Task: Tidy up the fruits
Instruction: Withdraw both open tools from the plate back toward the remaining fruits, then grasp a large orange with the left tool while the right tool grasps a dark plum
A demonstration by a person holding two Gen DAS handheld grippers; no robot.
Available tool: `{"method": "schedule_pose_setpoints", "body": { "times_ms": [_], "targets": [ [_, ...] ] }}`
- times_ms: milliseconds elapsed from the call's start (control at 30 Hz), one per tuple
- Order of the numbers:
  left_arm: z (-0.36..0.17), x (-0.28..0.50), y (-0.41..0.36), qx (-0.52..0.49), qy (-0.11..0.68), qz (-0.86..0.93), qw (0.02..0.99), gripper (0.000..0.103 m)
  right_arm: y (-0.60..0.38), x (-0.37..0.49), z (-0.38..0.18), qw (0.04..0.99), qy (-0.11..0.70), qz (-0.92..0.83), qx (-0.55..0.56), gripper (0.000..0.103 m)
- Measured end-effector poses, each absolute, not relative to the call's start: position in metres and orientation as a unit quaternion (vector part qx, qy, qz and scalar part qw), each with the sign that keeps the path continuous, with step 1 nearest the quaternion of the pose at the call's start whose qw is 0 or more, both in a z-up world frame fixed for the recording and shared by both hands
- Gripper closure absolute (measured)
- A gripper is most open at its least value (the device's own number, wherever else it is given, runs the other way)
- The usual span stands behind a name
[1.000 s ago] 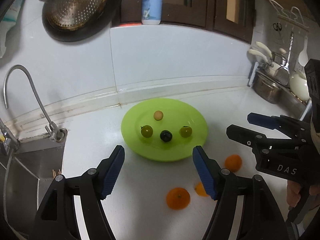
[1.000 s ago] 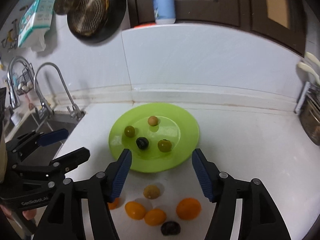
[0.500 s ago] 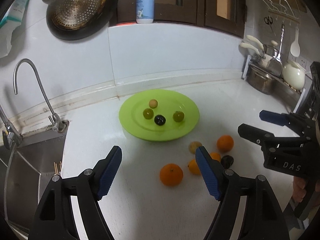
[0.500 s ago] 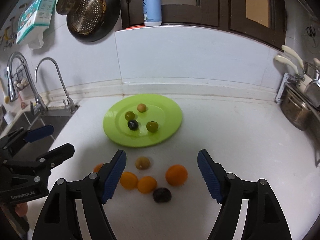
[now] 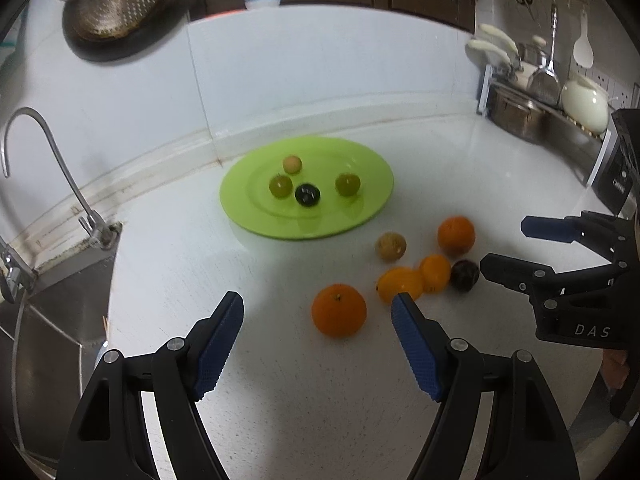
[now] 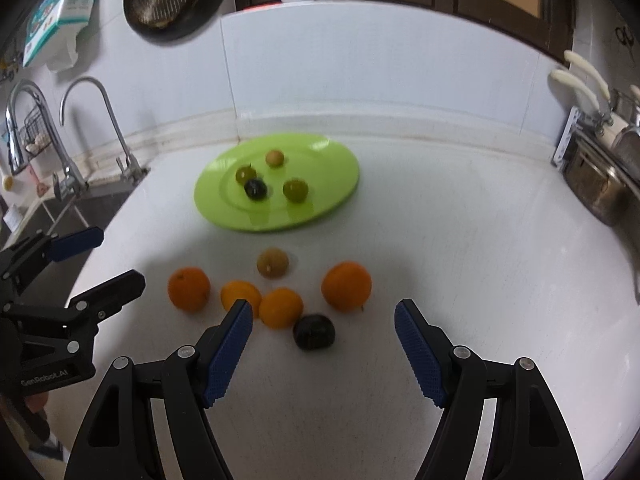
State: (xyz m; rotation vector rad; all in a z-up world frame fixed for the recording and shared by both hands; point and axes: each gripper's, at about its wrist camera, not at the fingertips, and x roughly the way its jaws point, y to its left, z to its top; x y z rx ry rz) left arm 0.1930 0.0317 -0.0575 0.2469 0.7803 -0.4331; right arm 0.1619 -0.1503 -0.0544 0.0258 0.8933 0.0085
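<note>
Both tongs hover low over the white tabletop (image 6: 460, 240), released and holding nothing. The left tongs (image 5: 318, 312) point toward the green plate (image 5: 360, 216); a large orange (image 5: 339, 310) lies just ahead between their tips. The right tongs (image 6: 323, 320) have a dark plum (image 6: 313, 331) between their tips, with small oranges (image 6: 280, 307) just ahead and left. The plate, farther ahead, carries four small fruits. A faucet (image 5: 60, 168) and sink stand to the left of both.
</note>
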Motion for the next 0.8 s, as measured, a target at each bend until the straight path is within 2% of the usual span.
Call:
{"method": "schedule_pose_setpoints", "body": {
  "times_ms": [167,600,800],
  "targets": [
    [-0.074,0.199,0.027,0.128,0.396,-0.209,0.885,0.027,-0.153,0.165,-0.07,0.891,0.453,0.008,0.012,0.031],
    [-0.091,0.215,0.017,0.127,0.412,-0.218,0.875,0.028,-0.157,0.175,-0.097,0.872,0.488,0.033,0.023,0.053],
    [-0.097,0.222,0.013,0.12,0.426,-0.224,0.869,0.04,-0.158,0.179,-0.101,0.87,0.49,0.042,0.033,0.06]
  ]
}}
